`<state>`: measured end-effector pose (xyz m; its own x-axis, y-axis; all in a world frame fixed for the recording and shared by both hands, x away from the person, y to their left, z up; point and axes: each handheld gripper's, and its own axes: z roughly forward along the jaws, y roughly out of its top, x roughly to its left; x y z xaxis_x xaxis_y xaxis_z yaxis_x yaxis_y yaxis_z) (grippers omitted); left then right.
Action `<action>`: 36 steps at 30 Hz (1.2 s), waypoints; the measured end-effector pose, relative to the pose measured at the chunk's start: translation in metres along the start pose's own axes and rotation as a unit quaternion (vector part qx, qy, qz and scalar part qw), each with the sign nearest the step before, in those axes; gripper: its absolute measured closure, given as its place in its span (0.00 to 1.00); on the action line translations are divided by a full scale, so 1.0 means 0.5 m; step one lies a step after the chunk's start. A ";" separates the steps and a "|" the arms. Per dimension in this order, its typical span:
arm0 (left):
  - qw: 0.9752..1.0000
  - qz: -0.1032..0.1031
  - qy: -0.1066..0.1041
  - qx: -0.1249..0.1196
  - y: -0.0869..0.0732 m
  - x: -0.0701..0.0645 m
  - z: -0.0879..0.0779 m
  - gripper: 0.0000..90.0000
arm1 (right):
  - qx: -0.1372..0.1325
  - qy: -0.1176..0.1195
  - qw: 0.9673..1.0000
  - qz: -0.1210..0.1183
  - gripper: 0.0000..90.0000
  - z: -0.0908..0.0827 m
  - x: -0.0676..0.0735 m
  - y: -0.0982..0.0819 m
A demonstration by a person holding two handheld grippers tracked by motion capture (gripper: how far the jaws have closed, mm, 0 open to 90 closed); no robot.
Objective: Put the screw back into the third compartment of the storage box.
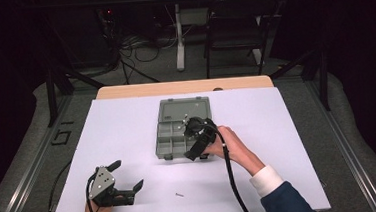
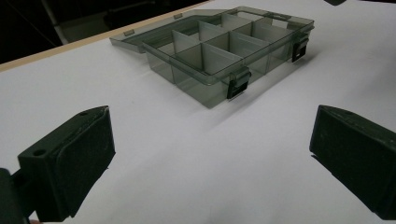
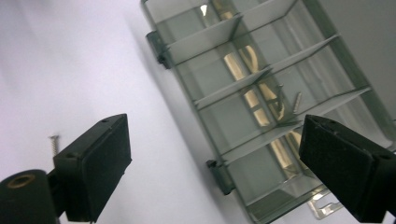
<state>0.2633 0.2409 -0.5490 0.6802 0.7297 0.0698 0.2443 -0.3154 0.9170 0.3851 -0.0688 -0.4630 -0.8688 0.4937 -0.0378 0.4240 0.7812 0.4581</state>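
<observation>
A grey see-through organiser box (image 1: 170, 137) lies open in the middle of the white table, its lid (image 1: 183, 107) folded back flat. Dividers split it into several compartments. My right gripper (image 1: 195, 145) hangs over the box's right front part, open, with nothing between its pads (image 3: 215, 172). In the right gripper view, two small screws (image 3: 296, 102) lie in one compartment of the box (image 3: 261, 116), and another screw (image 3: 54, 142) lies loose on the table. That loose screw (image 1: 179, 194) sits near the front edge. My left gripper (image 1: 126, 175) rests at the front left, open and empty (image 2: 210, 158), facing the box (image 2: 219, 51).
The white sheet (image 1: 127, 125) covers the table, with a wooden strip (image 1: 184, 87) along its far edge. Behind it stand a dark chair (image 1: 233, 32) and a desk leg (image 1: 179, 41), with cables on the floor. A black cable (image 1: 231, 178) trails from my right gripper.
</observation>
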 end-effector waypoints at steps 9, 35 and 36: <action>1.000 0.001 -0.001 0.002 0.000 0.000 0.001 0.00 | 0.005 0.011 1.000 -0.019 0.02 0.007 0.038 -0.022; 1.000 0.001 0.001 0.001 -0.001 0.000 0.001 0.00 | 0.016 0.052 0.997 -0.053 0.00 0.047 0.131 -0.039; 1.000 0.001 0.000 0.001 -0.001 0.000 0.002 0.00 | 0.017 0.053 0.997 -0.057 0.00 0.049 0.134 -0.039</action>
<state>0.2637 0.2404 -0.5496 0.6804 0.7293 0.0720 0.2441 -0.3182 0.9161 0.3248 -0.0416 -0.4961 -0.9332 0.3592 0.0074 0.3280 0.8434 0.4256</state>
